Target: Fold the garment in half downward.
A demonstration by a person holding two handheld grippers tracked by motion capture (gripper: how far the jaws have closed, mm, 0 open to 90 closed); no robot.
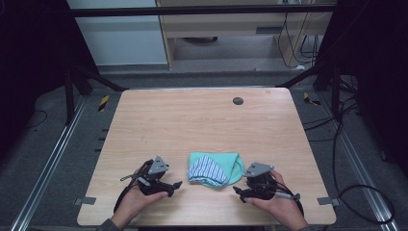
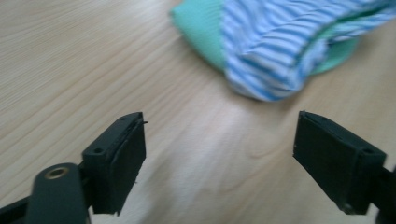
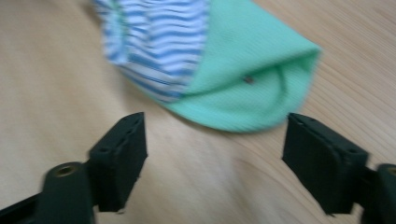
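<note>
We see the folded green and blue-striped cloth (image 1: 214,169) lying on the wooden table (image 1: 192,125) near its front edge, between our grippers; the left gripper (image 1: 177,188) stands wide with nothing between its jaws; the right gripper (image 1: 236,193) likewise, just beside the cloth.

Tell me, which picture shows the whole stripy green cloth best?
The high view: the folded cloth lies whole on the table, between both grippers. The left gripper view shows mostly its blurred striped part; the right gripper view shows more of the green part, cut off on top.
</note>
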